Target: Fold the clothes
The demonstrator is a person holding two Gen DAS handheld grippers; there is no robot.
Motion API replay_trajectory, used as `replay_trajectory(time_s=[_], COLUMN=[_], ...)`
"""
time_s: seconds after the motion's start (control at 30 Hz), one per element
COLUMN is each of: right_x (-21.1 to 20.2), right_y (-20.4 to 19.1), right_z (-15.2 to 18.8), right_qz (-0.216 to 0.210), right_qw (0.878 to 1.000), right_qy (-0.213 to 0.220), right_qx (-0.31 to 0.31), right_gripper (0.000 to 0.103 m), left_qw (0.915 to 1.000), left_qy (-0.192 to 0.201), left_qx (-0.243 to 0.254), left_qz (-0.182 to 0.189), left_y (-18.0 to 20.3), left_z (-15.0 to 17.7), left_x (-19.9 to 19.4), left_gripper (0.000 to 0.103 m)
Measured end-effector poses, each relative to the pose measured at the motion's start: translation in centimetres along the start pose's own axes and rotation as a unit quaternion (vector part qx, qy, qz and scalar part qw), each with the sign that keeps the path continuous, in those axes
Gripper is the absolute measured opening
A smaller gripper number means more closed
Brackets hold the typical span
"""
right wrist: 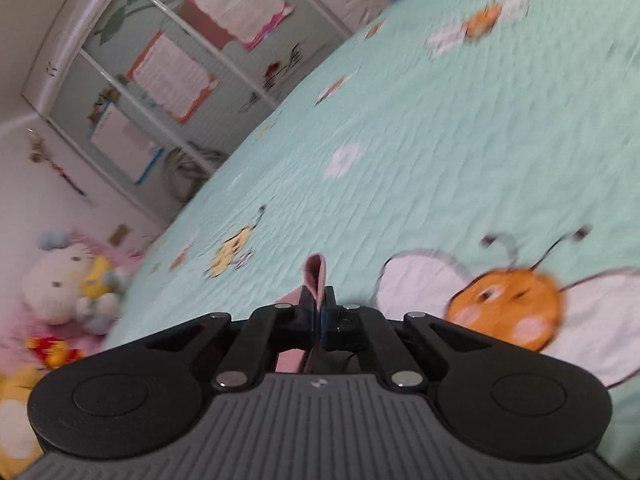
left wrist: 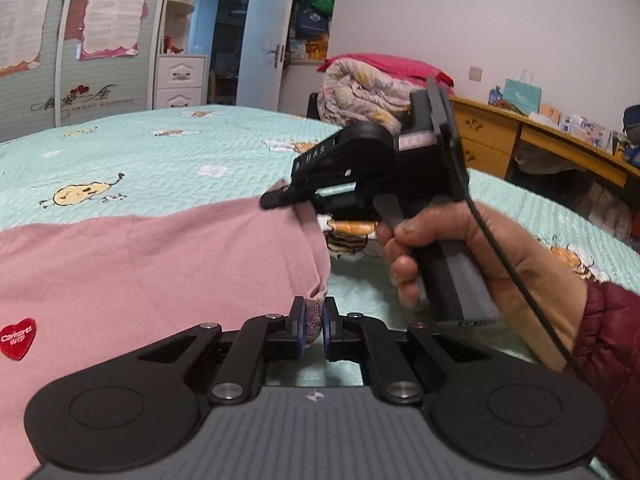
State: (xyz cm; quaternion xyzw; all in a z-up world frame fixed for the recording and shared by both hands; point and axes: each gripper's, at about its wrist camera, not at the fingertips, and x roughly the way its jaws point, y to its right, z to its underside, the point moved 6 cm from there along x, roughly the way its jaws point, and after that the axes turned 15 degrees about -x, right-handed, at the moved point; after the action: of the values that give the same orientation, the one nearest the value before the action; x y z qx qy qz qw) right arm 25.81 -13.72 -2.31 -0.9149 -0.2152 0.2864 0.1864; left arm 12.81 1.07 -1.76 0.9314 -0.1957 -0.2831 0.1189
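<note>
A mint quilted bed (left wrist: 160, 152) stands between a poster-covered wardrobe (left wrist: 80, 60) and wooden desk (left wrist: 540, 140).

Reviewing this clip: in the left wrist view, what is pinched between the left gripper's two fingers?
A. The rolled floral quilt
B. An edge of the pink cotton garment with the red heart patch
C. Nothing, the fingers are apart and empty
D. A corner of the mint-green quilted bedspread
B: the left gripper is closed on a bunched edge of the pink cotton garment, whose red heart patch shows at the left, above the mint-green quilted bedspread.
</note>
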Motion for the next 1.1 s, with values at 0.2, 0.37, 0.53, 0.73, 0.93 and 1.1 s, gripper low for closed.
replay_trajectory(time_s=[0.2,0.37,0.53,0.73,0.93,1.1], right_x=[1.3,1.5,2.0,1.3,-3.4,-8.6], right_y=[-0.2,0.2,2.2,4.1,5.0,3.8], right_z=[0.6,0.3,0.4,0.3,2.8,6.6], right_qz=[0.044,0.021,0.014,-0.004,-0.035,-0.055], right_qw=[0.997,0.999,1.0,0.995,0.986,0.985], right_qy=[-0.001,0.018,0.021,0.063,0.091,0.081], right_qx=[-0.062,-0.037,0.015,0.073,0.136,0.139], right_gripper=[0.001,0.002,0.004,0.017,0.034,0.034], left_qw=[0.9996,0.9989,0.9929,0.981,0.9464,0.9209], left_qy=[-0.028,-0.031,-0.039,-0.019,0.057,0.085], left_qx=[-0.008,-0.02,-0.079,-0.162,-0.309,-0.38], left_qz=[-0.001,0.03,0.08,0.106,0.076,0.023], left_y=[-0.5,0.0,-0.9,-2.6,-6.7,-7.7], left_z=[0.4,0.4,0.2,-0.2,-1.3,0.0], left_x=[1.1,1.2,1.5,1.2,-2.1,-12.7], left_gripper=[0.011,0.017,0.043,0.06,0.057,0.064])
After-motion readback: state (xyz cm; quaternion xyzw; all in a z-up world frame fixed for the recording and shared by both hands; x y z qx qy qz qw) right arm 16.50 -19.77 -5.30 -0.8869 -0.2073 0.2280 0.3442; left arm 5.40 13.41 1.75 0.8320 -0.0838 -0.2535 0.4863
